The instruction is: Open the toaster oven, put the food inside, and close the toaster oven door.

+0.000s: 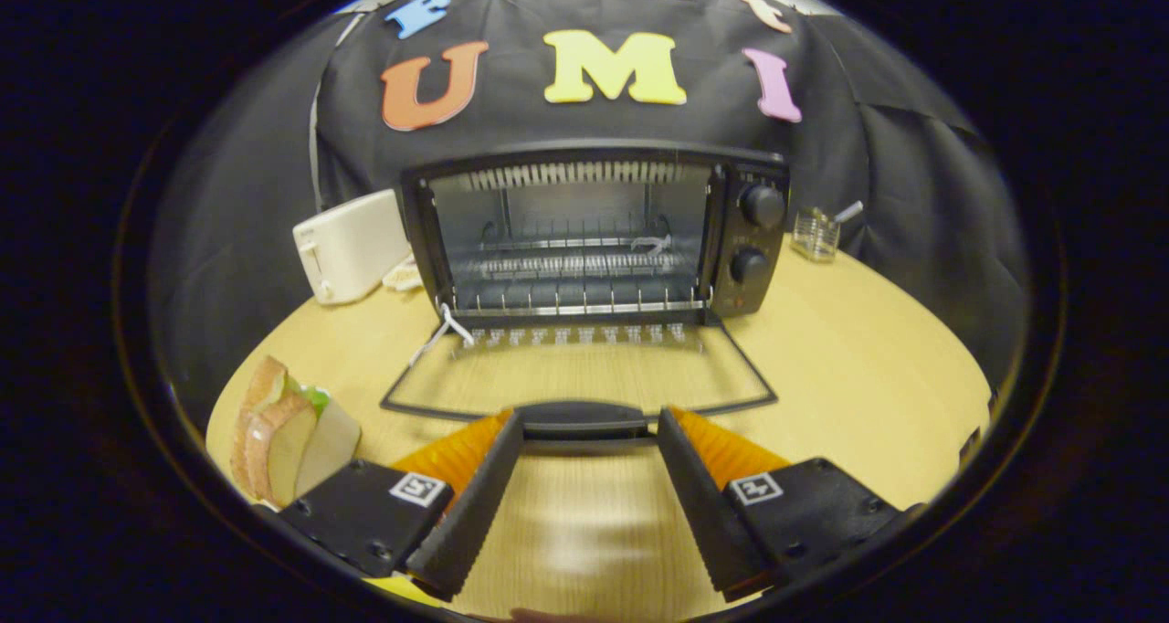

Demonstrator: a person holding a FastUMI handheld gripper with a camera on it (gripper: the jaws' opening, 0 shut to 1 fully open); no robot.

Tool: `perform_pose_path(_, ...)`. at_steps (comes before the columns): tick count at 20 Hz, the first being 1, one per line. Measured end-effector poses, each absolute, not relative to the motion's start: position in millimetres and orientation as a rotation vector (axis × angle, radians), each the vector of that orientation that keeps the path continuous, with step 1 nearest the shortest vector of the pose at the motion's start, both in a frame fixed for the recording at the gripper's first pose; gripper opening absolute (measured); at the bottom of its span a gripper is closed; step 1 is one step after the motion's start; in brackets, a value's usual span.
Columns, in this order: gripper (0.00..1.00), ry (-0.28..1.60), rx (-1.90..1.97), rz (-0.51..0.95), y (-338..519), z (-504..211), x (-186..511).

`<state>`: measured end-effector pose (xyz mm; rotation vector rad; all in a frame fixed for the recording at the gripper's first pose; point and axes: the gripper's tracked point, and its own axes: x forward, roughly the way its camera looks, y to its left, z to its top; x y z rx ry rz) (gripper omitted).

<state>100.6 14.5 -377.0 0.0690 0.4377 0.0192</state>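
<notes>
A black toaster oven (749,239) stands at the back of the wooden table, its glass door (584,372) folded down flat toward me. The wire rack (575,262) inside is bare. The door's dark handle (584,417) lies just ahead of my fingertips, spanning the gap between them. My gripper (589,427) is open, its fingers wide apart with nothing between them. A sandwich (283,431) of bread slices with green filling sits on the table beside my left finger.
A white pop-up toaster (347,244) stands left of the oven, with a pale cord bundle (402,276) beside it. A small glass jar (816,233) with a utensil in it sits to the oven's right. The round table's edge (968,422) curves close on the right.
</notes>
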Motion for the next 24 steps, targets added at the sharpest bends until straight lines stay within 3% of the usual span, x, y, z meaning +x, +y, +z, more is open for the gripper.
perform_pose_path(3, 0.97, 0.439, 0.055, 0.044, 18, -379, 103)
perform_pose_path(12, 0.95, 0.381, 0.011, 0.389, 65, -306, 71)
perform_pose_path(15, 0.94, 0.524, 0.114, 0.557, 98, -303, 53)
perform_pose_path(18, 0.94, 0.781, 0.241, 0.712, 130, -322, 28)
perform_pose_path(24, 0.91, 1.039, 0.414, 0.786, 153, -329, 33)
